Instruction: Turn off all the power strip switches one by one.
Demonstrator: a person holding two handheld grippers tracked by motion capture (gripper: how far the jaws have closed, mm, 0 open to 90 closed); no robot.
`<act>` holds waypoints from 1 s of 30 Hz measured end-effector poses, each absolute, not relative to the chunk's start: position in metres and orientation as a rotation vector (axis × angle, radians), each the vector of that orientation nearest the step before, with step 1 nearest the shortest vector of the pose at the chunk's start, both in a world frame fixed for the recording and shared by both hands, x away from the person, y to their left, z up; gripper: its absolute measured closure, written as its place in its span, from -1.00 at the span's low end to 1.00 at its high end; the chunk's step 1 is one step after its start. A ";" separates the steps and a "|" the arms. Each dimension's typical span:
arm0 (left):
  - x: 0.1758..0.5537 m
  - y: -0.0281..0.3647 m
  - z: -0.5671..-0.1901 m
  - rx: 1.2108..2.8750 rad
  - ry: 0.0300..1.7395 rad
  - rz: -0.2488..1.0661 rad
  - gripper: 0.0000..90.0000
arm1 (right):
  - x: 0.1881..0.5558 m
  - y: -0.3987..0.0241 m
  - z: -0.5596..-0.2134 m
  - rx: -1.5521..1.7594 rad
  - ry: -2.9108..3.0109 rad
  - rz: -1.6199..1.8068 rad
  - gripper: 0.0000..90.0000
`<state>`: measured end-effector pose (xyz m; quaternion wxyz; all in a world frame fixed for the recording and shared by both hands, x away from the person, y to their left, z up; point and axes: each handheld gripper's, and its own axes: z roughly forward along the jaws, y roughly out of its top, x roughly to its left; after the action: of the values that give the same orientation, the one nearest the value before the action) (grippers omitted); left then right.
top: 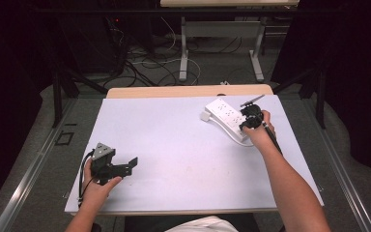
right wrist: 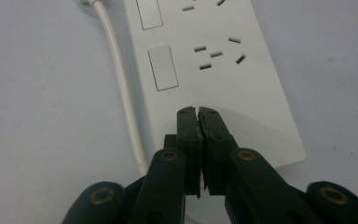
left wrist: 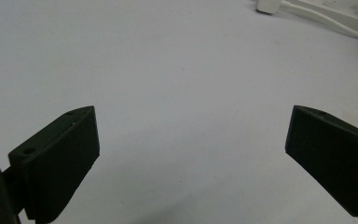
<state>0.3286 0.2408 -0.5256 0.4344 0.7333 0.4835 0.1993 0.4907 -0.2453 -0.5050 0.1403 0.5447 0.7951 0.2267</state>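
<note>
Bench point(top: 174, 145) surface pale, seen from the high view; white power strip point(top: 227, 118) lies toward 2 o'clock on it, long axis running diagonally from 10 to 4 o'clock. White cord point(top: 239, 140) leaves the strip at its near end and curls alongside it.

Right gripper point(top: 251, 118) sits over the near half of the power strip, held in the right hand point(top: 261, 133). In the right gripper view the right gripper point(right wrist: 198, 112) has its jaws pressed together with nothing between them; the tips rest on or just above the strip's top face, below the nearest rocker switch point(right wrist: 163, 67) and the nearest socket slots point(right wrist: 216, 53). Cannot tell whether the tips actually touch the plastic. Cord point(right wrist: 121, 93) runs just beside the strip's edge at 9 o'clock in that view.

Left gripper point(top: 125, 166) is at 7 o'clock on the bench, well apart from the power strip, held in the left hand point(top: 99, 186); a grey three-cornered plate shows on top of it. In the left gripper view the left gripper point(left wrist: 191, 140) has its jaws spread wide, holding nothing, bare bench point(left wrist: 168, 70) between them; the power strip point(left wrist: 335, 16) shows far off at 1 o'clock
</note>
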 end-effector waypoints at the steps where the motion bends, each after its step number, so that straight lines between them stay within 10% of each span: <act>1: 0.329 0.241 -0.526 1.825 1.204 0.497 -0.94 | 0.491 -0.244 -0.505 1.573 2.287 0.662 0.96; 30: 0.327 0.243 -0.525 1.814 1.211 0.494 -0.94 | 0.514 -0.221 -0.495 1.565 2.277 0.714 0.99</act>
<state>0.3267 0.2433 -0.5248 0.4375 0.7294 0.4869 0.1988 0.5138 -0.2214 -0.4951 0.1432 0.5427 0.7897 0.2477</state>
